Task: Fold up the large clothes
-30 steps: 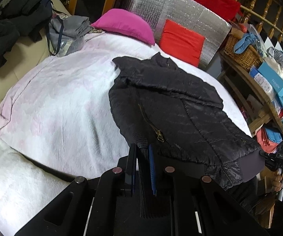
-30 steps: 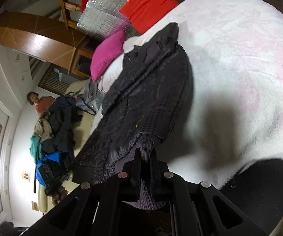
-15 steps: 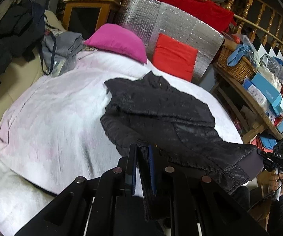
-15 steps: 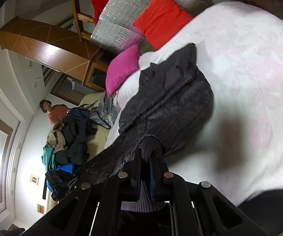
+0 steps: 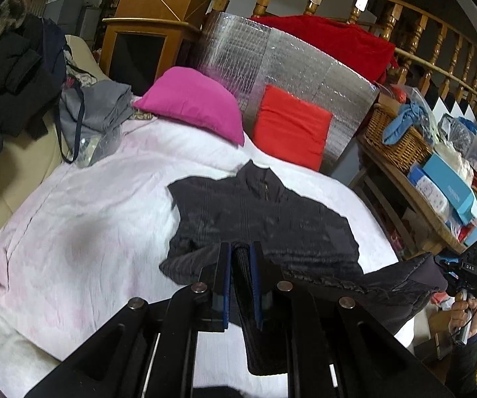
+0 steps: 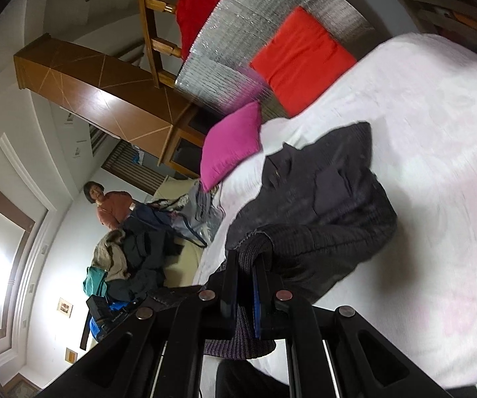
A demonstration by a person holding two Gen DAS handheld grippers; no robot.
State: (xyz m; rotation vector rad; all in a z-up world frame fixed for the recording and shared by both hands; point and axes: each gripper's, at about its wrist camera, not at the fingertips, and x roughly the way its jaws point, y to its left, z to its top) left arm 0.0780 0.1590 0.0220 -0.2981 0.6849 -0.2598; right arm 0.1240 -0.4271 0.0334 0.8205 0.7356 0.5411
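Note:
A black quilted jacket (image 5: pixel 265 215) lies on the white bed cover (image 5: pixel 105 212), collar toward the pillows. Its near hem is lifted off the bed. My left gripper (image 5: pixel 241 248) is shut on the jacket's ribbed knit hem, which hangs down between the fingers. My right gripper (image 6: pixel 245 262) is shut on the other ribbed hem corner; it also shows in the left wrist view (image 5: pixel 460 275) at the far right, holding the stretched hem. The jacket (image 6: pixel 321 199) fills the middle of the right wrist view.
A pink pillow (image 5: pixel 192 102) and a red cushion (image 5: pixel 291 129) lean on a silver foil panel at the bed head. A wooden shelf (image 5: pixel 414 179) with a basket and boxes stands right. Grey clothes and a bag (image 5: pixel 95 112) lie left. A person (image 6: pixel 109 202) stands behind.
Both grippers have risen and pulled back with the hem. The jacket's lower half has lifted off the bed and the garment looks shorter and bunched toward the collar.

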